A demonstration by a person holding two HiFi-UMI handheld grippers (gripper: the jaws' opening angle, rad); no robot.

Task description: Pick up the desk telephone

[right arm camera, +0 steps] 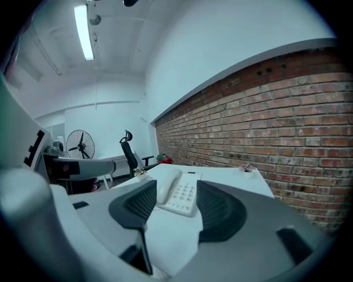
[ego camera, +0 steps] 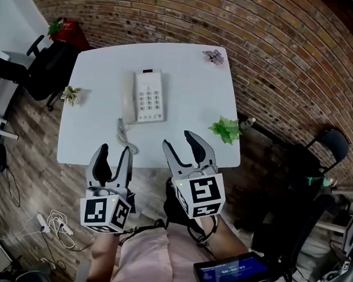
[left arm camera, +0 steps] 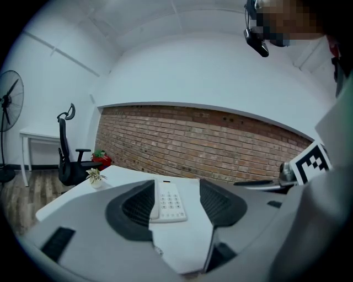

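Note:
The white desk telephone (ego camera: 147, 96) lies flat in the middle of the white table (ego camera: 196, 103), handset on its left side, keypad facing up. Its coiled cord (ego camera: 127, 135) trails toward the near edge. My left gripper (ego camera: 115, 152) hovers over the table's near edge, just short of the cord, jaws open and empty. My right gripper (ego camera: 178, 140) hangs beside it to the right, also open and empty. Both point at the phone, which shows some way ahead through the gap of the left gripper (left arm camera: 176, 206) as the telephone (left arm camera: 169, 200), and of the right gripper (right arm camera: 172, 205) as the telephone (right arm camera: 179, 195).
Three small potted plants stand on the table: left edge (ego camera: 71, 94), far right corner (ego camera: 214, 56), right edge (ego camera: 227, 129). A black office chair (ego camera: 41, 68) and a red pot (ego camera: 69, 31) are at the far left, another chair (ego camera: 329, 145) at right. Cables (ego camera: 55, 222) lie on the floor.

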